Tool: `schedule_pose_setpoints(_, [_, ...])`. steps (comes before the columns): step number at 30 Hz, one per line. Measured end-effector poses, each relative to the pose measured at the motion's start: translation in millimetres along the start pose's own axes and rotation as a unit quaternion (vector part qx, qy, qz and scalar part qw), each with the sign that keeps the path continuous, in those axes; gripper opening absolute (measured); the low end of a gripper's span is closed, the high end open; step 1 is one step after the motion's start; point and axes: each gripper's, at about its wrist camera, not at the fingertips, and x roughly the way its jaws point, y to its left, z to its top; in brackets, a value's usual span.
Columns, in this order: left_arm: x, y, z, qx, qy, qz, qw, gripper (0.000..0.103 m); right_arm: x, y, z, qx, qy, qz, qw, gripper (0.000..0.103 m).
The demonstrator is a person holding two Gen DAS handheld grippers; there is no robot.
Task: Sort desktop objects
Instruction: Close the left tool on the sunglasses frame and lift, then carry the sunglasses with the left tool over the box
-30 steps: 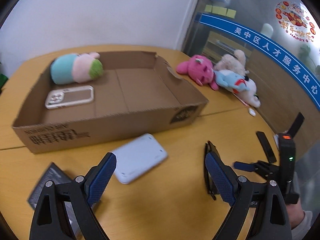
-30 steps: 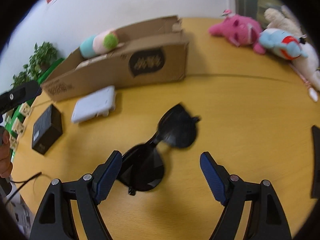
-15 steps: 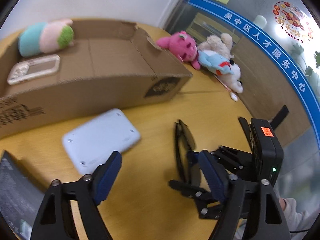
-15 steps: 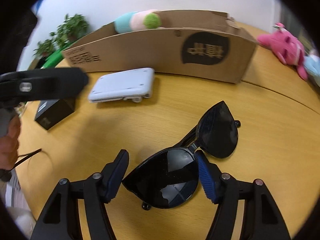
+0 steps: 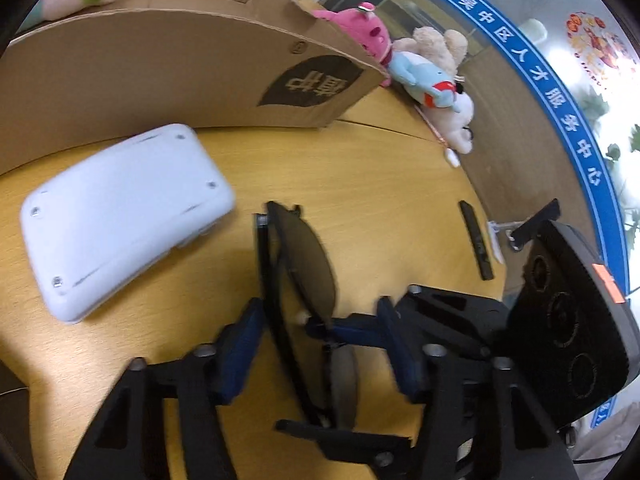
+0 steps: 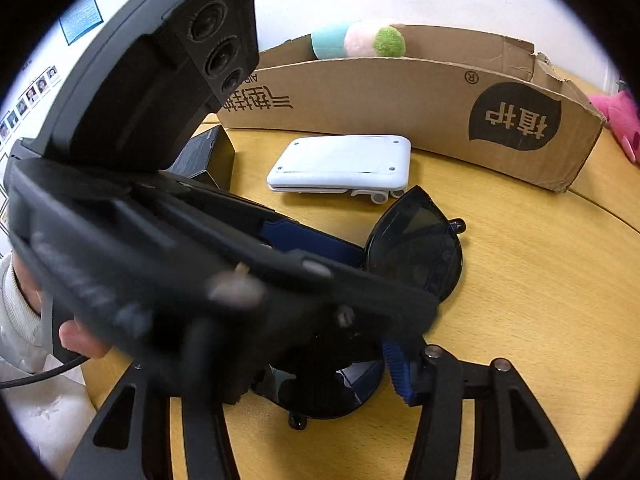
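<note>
Worktop (image 5: 380,184): round-edged, light wood; carries everything below.
Cardboard box (image 6: 400,92): open-topped, toward the far edge; a pastel plush (image 6: 358,40) lies inside.
White device (image 5: 124,212): flat on the worktop, just beside the box's near wall.
Black box (image 6: 208,152): beside the white device, toward the left edge.
Plush toys (image 5: 428,68): heaped at the far right edge.
Sunglasses (image 5: 304,264): near the middle, both grippers around them.
Left gripper (image 5: 320,340): fingers spread, straddling the frame.
Right gripper (image 6: 320,376): fingers pressed against one lens.
</note>
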Motion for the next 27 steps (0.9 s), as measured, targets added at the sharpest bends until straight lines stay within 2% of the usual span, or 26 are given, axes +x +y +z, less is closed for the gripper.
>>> schedule_pose_setpoints(1, [-0.8, 1.6, -1.0, -0.002, 0.0, 0.007, 1.0, 0.033, -0.3, 0.1, -0.5, -0.001, 0.0, 0.0, 1.0, 0.053])
schedule_pose_setpoints(7, [-10.0, 4.8, -6.7, -0.01, -0.012, 0.009, 0.9998, 0.031, -2.9, 6.6, -1.3, -0.022, 0.005, -0.008, 1.0, 0.052])
schedule_pose_setpoints(11, [-24.4, 0.8, -8.4, -0.008, -0.027, 0.007, 0.9996, 0.03, -10.0, 5.7, -0.3, -0.021, -0.006, -0.014, 1.0, 0.045])
schedule_pose_setpoints(17, [-58.1, -17.9, 6.4, 0.022, -0.064, 0.021, 0.9975, 0.027, -28.7, 10.3, 17.3, -0.037, -0.033, -0.031, 0.998, 0.034])
schedule_pose_setpoints(23, [-102.6, -28.2, 29.2, 0.046, -0.114, 0.034, 0.9918, 0.027, -43.4, 12.2, 64.1, -0.068, -0.071, -0.046, 0.994, 0.028])
schedule_pose_setpoints(27, [-136.8, -36.8, 58.7, 0.063, -0.159, 0.045, 0.9842, 0.027, -60.8, 9.7, 107.5, -0.092, -0.101, -0.068, 0.988, 0.024])
